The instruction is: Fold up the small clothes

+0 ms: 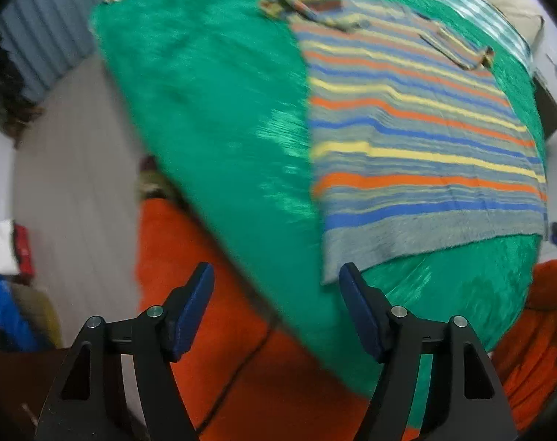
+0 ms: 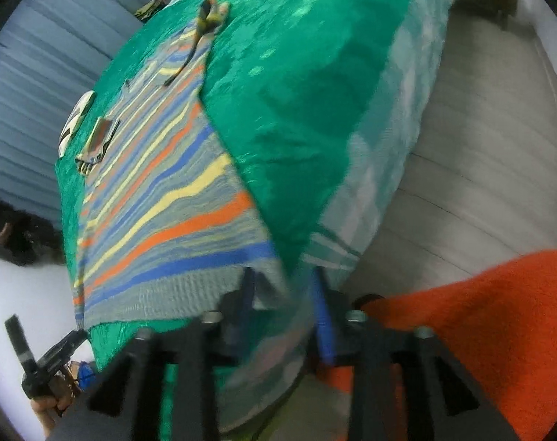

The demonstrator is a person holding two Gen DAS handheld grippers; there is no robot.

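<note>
Stripes on the grey, orange, blue and yellow knitted top lie flat. Left gripper gapes empty; right gripper, blurry, cannot tell. Grab both bottom corners evenly.

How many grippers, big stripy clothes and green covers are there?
Grippers: 2 (left gripper, right gripper)
Big stripy garment: 1
Green cover: 1
Total: 4

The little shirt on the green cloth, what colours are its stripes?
The shirt has orange, blue and yellow stripes on grey, clearest in the left wrist view.
</note>
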